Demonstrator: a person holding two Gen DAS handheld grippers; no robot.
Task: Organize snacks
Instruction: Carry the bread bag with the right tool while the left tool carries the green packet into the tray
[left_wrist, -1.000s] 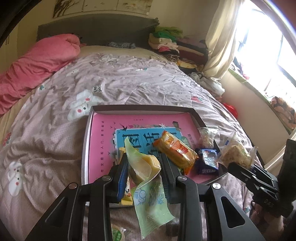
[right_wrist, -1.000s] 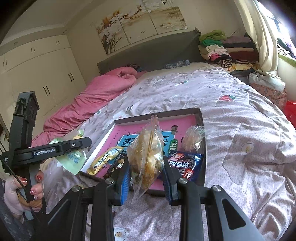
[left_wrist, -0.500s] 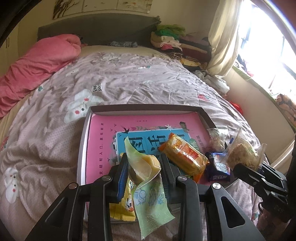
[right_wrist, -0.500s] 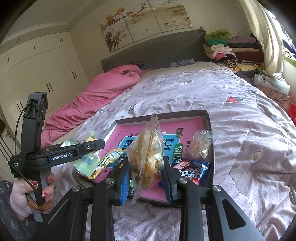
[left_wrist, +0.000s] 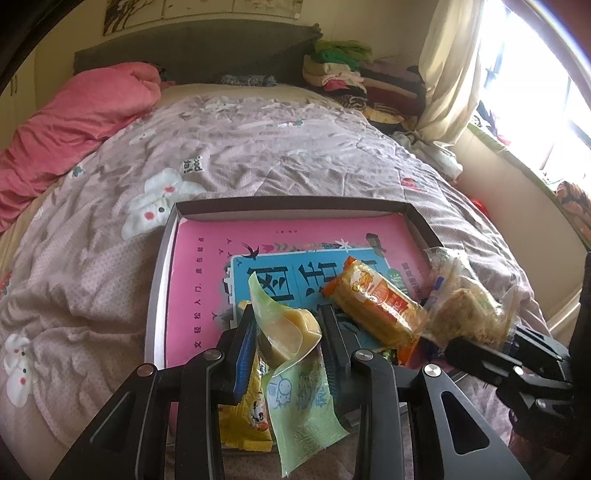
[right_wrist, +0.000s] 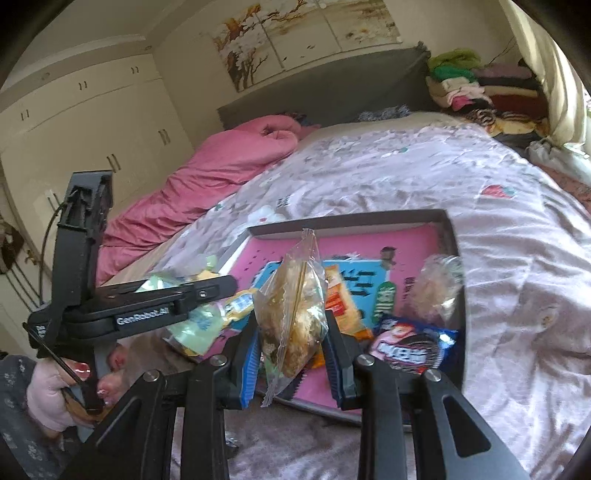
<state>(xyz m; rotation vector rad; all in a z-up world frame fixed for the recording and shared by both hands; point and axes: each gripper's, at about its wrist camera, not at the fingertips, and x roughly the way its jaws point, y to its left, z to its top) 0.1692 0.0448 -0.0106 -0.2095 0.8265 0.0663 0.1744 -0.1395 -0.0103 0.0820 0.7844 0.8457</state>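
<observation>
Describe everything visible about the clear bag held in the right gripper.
The clear bag is a thin, crinkly transparent plastic packet of golden-brown crumbly snacks. It stands nearly upright, top seal up, bottom edge hanging below the pads. The right gripper is shut on its middle, holding it above the near end of the tray.

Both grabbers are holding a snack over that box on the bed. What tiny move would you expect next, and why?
Probably lower a little and let go. The left gripper grips a green packet, the right gripper a clear bag of pastry, both over the near edge of the box, where other snacks already lie.
</observation>
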